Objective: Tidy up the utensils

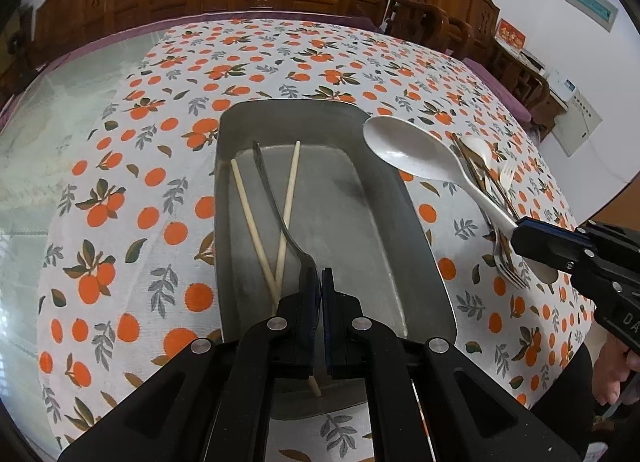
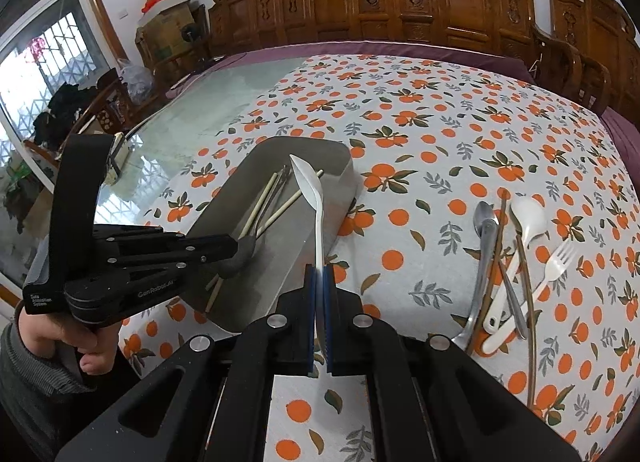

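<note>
Both my grippers are clamped on utensils over the metal tray.

My left gripper (image 1: 318, 294) has its jaws pressed together on the handle of a dark metal fork (image 1: 276, 198), whose tines reach down into the metal tray (image 1: 416, 222) between two pale chopsticks (image 1: 250, 218) lying crossed on the tray floor. My right gripper (image 2: 320, 302) pinches the handle of a large white spoon (image 2: 308, 186), with its bowl hanging over the tray, near its far end. The tray sits on an orange-print tablecloth (image 2: 420, 134). To the right of the tray, well apart from it, lies a loose pile: a metal spoon (image 2: 482, 222), a small white spoon (image 2: 528, 218), a white fork (image 2: 556, 262) and brown chopsticks (image 2: 528, 302).
</note>
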`<action>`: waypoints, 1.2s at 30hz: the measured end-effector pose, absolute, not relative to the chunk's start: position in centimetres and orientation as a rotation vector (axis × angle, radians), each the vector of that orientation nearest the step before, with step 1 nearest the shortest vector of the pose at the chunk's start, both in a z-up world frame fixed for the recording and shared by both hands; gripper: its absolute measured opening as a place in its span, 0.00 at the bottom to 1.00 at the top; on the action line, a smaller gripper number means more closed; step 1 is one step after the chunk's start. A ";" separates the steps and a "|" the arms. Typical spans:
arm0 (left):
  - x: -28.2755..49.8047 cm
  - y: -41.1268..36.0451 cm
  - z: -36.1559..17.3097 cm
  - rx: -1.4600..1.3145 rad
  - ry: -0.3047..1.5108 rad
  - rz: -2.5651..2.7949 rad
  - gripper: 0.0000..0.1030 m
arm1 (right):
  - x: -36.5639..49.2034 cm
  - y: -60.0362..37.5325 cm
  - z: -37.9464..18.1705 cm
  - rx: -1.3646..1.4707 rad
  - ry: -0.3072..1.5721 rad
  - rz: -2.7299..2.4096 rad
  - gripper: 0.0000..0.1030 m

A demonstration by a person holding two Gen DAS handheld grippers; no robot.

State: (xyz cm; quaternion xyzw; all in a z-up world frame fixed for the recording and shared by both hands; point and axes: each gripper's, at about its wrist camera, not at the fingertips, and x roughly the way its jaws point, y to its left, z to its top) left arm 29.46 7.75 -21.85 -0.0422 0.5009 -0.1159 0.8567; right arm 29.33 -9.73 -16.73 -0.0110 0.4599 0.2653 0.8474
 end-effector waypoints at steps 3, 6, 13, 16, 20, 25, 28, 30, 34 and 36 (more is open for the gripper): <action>29.3 7.9 -21.3 -0.089 1.038 -0.247 0.01 | 29.6 -9.2 -16.7 -0.021 0.971 0.561 0.05; 29.0 8.3 -20.5 -0.086 1.012 -0.246 0.02 | 29.7 -8.7 -16.7 -0.024 0.968 0.565 0.05; 28.8 10.0 -19.1 -0.101 0.968 -0.207 0.09 | 30.3 -7.5 -16.8 -0.015 0.973 0.564 0.05; 28.7 10.7 -18.5 -0.096 0.946 -0.180 0.15 | 30.7 -6.9 -17.2 0.004 0.983 0.564 0.05; 28.6 11.8 -18.0 -0.101 0.928 -0.146 0.26 | 31.4 -5.7 -17.9 0.020 1.004 0.564 0.05; 28.5 12.9 -17.5 -0.090 0.902 -0.090 0.52 | 32.6 -4.0 -18.7 0.039 1.024 0.563 0.05; 28.4 13.5 -17.1 -0.081 0.886 -0.064 0.60 | 33.3 -3.0 -19.2 0.034 1.031 0.557 0.05; 28.4 14.0 -16.9 -0.082 0.878 -0.050 0.68 | 33.7 -2.4 -19.5 0.025 1.032 0.551 0.05; 28.4 15.0 -16.7 -0.091 0.868 -0.021 0.77 | 34.4 -1.7 -20.1 0.021 1.037 0.542 0.05; 28.4 15.3 -16.6 -0.089 0.865 -0.006 0.77 | 34.7 -1.5 -20.4 0.025 1.042 0.540 0.05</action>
